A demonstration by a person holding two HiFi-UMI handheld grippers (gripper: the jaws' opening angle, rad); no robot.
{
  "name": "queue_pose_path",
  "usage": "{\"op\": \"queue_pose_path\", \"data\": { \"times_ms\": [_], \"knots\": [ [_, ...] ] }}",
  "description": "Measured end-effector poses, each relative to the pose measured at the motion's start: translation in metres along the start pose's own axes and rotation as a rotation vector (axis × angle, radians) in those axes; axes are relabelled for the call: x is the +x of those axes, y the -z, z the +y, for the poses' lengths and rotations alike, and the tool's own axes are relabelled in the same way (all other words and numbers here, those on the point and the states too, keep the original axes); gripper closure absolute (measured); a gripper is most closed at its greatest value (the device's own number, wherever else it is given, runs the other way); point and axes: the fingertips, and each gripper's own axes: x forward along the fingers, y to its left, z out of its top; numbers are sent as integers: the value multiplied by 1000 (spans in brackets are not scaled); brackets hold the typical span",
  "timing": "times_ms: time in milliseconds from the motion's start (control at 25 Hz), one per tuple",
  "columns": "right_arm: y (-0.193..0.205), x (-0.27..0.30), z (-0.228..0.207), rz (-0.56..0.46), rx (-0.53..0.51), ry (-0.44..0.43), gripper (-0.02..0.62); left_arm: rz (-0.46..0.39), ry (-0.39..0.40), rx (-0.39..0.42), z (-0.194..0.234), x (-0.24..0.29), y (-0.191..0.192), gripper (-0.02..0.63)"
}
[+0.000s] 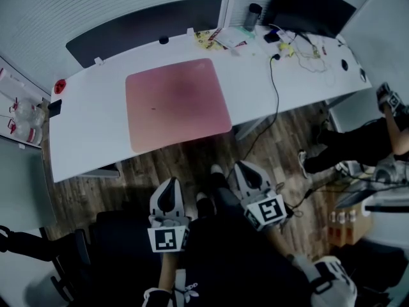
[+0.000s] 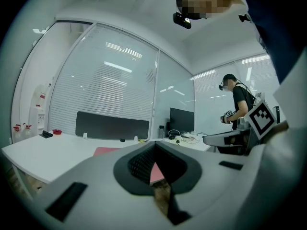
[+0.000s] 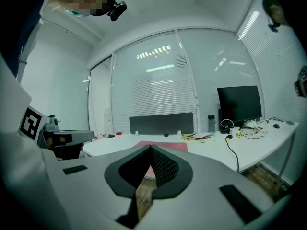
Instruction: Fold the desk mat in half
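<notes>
The matt desk mat point(image 1: 177, 104) lies on a smooth desk point(image 1: 89, 130).

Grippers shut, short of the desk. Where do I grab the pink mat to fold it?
Probably take the desk mat by its two near corners, left gripper on one, right gripper on the other, coming in level from the front of the desk. It lies flat, its near edge close to the desk's front edge, so that thin edge is easiest to pinch.
</notes>
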Motion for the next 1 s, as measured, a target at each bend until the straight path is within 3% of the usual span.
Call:
{"op": "queue_pose_path", "data": {
  "times_ms": [360,1000],
  "knots": [
    [-1,39,-30,13,-1,-48,594,11,-56,11,10,34,1,603],
    [-20,162,-124,105,-33,-209,592,-2,-168,1,19,176,-17,603]
  ]
}}
